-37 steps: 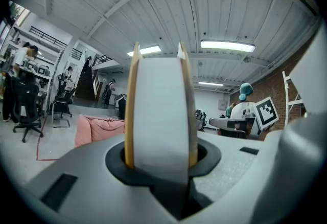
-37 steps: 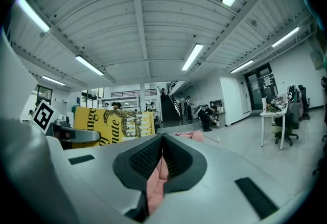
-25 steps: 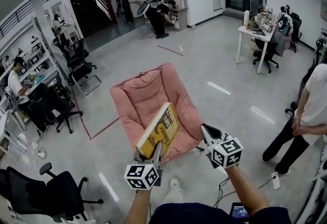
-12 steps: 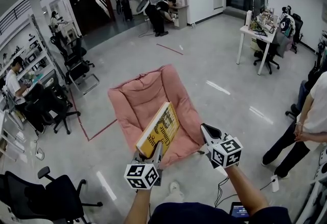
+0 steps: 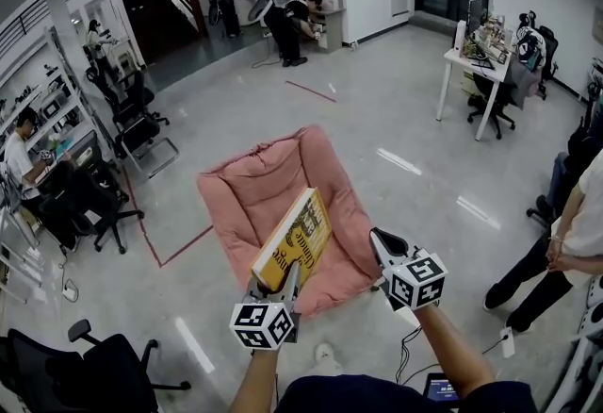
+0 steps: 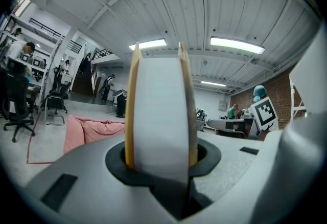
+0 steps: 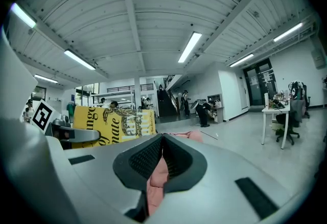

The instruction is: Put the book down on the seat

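The yellow book [image 5: 294, 239] stands tilted on its edge, with my left gripper [image 5: 285, 285] shut on its lower end. In the left gripper view its white page block [image 6: 159, 115] fills the gap between the jaws. The pink cushioned seat [image 5: 268, 185] lies on the floor just beyond the book. My right gripper [image 5: 377, 239] hovers to the right of the book, over the seat's right front corner, shut with nothing in it. The right gripper view shows the book's cover [image 7: 112, 123] at left and the seat [image 7: 190, 136] past the closed jaws [image 7: 162, 139].
Black office chairs [image 5: 104, 213] stand at left and lower left [image 5: 85, 373]. A person [image 5: 565, 241] stands at the right. A white desk [image 5: 476, 62] with a chair is at back right. A red tape line [image 5: 184, 246] and a cable [image 5: 415, 340] lie on the floor.
The whole view has advanced toward the pink seat, and the chairs at left have slid down and back. Both grippers and the book keep their places in the picture.
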`<state>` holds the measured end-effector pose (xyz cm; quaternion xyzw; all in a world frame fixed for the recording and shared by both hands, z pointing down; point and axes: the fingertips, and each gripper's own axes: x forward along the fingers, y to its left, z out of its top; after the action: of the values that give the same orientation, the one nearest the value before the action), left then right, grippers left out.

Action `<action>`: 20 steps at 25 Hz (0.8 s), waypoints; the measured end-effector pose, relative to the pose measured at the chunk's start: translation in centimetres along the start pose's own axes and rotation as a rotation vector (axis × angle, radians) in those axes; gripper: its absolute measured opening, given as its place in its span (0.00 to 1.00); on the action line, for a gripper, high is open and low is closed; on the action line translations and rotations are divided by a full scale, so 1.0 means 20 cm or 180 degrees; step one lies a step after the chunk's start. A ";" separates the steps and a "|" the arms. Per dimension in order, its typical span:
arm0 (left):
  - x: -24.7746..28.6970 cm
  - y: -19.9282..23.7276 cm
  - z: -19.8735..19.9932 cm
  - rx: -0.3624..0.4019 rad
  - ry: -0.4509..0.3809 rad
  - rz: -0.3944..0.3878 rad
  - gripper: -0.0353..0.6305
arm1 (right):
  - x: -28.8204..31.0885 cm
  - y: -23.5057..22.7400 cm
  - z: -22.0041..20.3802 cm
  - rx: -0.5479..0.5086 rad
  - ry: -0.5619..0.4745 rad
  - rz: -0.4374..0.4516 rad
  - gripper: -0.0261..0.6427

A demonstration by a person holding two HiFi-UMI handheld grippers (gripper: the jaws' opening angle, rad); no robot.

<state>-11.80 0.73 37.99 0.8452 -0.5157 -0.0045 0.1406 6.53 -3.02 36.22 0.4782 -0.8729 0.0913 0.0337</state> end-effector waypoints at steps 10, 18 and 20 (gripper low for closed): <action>0.17 0.17 0.07 -0.0042 0.0016 -0.0072 0.27 | 0.22 -0.03 0.03 -0.0019 0.0076 -0.0065 0.07; 0.28 0.29 0.11 -0.0089 0.0006 -0.0105 0.27 | 0.37 -0.06 0.07 -0.0061 0.0082 -0.0099 0.07; 0.30 0.32 0.12 -0.0098 0.0008 -0.0107 0.27 | 0.40 -0.06 0.08 -0.0054 0.0091 -0.0105 0.07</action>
<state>-14.91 -7.76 37.99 0.8514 -0.5011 -0.0138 0.1542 3.24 -10.66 36.06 0.4909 -0.8650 0.0901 0.0517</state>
